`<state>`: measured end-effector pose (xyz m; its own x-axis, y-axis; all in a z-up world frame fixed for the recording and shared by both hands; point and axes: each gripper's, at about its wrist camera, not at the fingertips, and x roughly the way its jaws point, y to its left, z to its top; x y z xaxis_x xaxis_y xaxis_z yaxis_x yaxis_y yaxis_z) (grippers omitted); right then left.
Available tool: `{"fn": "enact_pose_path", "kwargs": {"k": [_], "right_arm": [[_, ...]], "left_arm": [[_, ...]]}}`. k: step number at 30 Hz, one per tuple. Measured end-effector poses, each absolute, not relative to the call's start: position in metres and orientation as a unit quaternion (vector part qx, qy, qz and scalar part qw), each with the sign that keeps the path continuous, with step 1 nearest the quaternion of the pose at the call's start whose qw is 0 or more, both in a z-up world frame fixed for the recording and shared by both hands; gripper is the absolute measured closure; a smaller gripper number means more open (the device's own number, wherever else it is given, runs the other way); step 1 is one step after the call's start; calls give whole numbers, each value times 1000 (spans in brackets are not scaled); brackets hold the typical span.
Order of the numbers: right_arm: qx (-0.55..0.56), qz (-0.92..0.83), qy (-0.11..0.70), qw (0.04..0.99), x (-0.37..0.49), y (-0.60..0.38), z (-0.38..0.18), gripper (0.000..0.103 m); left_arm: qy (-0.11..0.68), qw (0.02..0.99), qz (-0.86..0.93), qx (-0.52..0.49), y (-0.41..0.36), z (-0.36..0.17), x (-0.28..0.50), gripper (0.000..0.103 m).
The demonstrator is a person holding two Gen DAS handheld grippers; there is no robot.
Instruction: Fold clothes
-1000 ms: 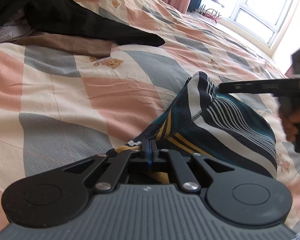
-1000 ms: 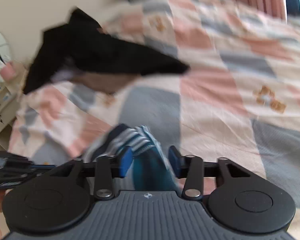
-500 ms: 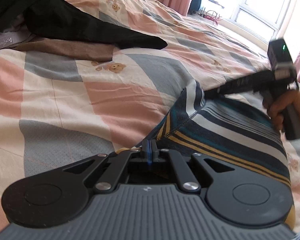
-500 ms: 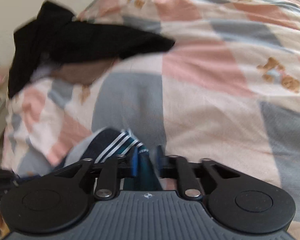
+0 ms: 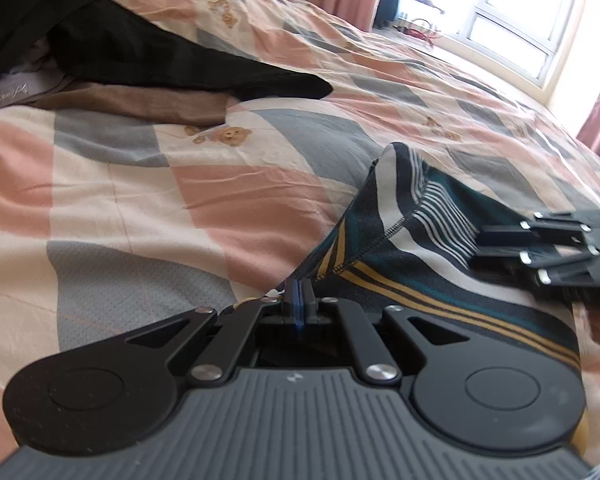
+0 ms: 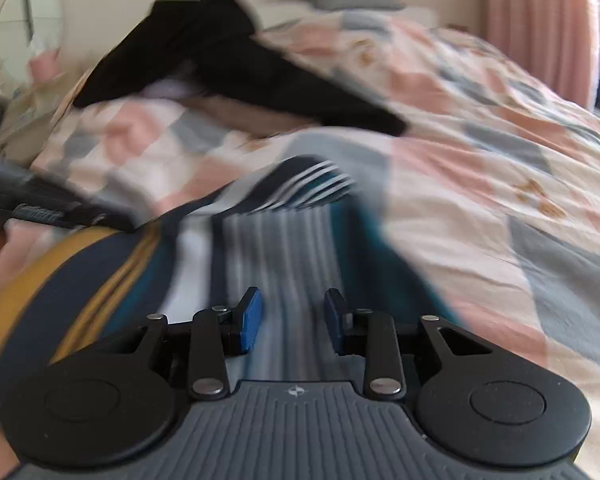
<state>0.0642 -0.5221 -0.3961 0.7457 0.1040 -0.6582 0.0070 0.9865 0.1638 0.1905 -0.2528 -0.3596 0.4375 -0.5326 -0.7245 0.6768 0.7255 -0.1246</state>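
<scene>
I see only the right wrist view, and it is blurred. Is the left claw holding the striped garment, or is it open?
Observer: It is holding it. In the left wrist view the left claw is shut on the stitched edge of the striped garment, close to the yellow stripes.
Operator: Thank you. Behind the garment I see only a dark smear on the bed. What is it?
Observer: A black garment lies on top of a brown one. Bare quilt separates both from the striped garment.
</scene>
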Motion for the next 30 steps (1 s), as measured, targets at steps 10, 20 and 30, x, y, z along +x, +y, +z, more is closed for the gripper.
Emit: {"fn": "enact_pose_path", "kwargs": {"k": [10, 20, 30], "right_arm": [[160, 2, 308, 938, -6, -488, -331, 70], [73, 32, 301, 950, -44, -351, -390, 71], [178, 9, 311, 934, -78, -394, -312, 44]], "left_arm": [[383, 854, -345, 75, -248, -318, 177, 91], [379, 837, -367, 144, -253, -352, 174, 85], [473, 828, -276, 119, -246, -298, 153, 63]]}}
